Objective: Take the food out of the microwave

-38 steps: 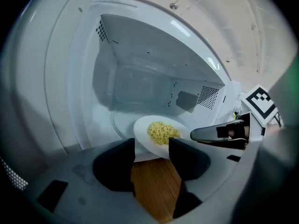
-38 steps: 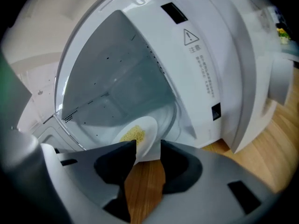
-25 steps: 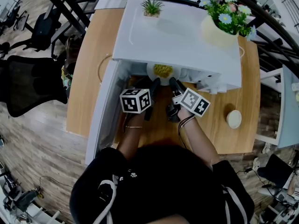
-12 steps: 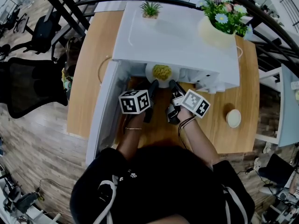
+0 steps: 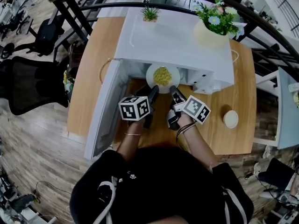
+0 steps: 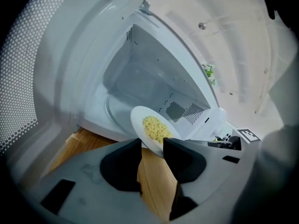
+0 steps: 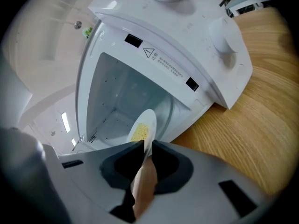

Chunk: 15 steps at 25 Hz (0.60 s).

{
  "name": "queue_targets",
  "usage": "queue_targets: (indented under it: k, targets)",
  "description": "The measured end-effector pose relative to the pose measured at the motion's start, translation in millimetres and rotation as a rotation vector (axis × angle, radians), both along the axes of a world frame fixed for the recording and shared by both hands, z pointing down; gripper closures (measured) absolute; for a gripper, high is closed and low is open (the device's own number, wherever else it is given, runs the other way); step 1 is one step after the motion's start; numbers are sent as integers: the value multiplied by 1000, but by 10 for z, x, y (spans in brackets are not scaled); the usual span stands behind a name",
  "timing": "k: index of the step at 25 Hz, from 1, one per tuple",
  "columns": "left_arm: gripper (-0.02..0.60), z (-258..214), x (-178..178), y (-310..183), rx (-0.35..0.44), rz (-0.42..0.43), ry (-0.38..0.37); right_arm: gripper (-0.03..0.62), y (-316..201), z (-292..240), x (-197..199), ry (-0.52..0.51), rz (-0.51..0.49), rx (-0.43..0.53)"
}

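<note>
From the head view, the white microwave [image 5: 173,36] stands on a wooden table [image 5: 86,78] with its door [image 5: 103,108] swung wide to the left; a small potted plant [image 5: 150,14] and a pot of flowers [image 5: 212,26] sit on its top, and a small round white dish [image 5: 230,119] lies on the table to the right. The white plate [image 5: 151,73] with its heap of yellow food [image 5: 162,76] is at the mouth of the oven, mostly clear of the top's front edge, with the left gripper [image 5: 152,92] at its near-left rim and the right gripper [image 5: 173,91] at its near-right rim. In the left gripper view, the left gripper [image 6: 152,146] has just been closing its jaws; the plate [image 6: 138,118] tilts across in front of the empty cavity [image 6: 135,78], its near rim is between the jaw tips and both touch it, while bare wood shows lower in the gap. In the right gripper view, the right gripper [image 7: 147,146] has its jaws pinched tight on the plate [image 7: 150,119], seen almost edge-on, with the food [image 7: 138,132] on its left face and the control knob [image 7: 224,36] off to the right
</note>
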<state>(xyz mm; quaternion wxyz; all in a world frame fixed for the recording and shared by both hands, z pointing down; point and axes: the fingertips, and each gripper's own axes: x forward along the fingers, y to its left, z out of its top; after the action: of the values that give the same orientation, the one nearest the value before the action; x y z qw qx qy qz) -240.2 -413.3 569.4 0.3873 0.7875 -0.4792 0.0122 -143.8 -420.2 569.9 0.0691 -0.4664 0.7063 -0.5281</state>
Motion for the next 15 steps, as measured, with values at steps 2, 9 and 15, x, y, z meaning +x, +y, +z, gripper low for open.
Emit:
queue_targets:
  k: [2, 9, 15]
  targets:
    - [436, -34, 24, 77, 5, -5, 9, 540, 63, -41, 26, -3, -5, 3]
    - [436, -196, 171, 308, 35, -2, -2, 542, 300, -198, 180, -22, -15, 25]
    - [435, -346, 293, 556, 63, -9, -20, 542, 531, -340, 299, -26, -29, 41]
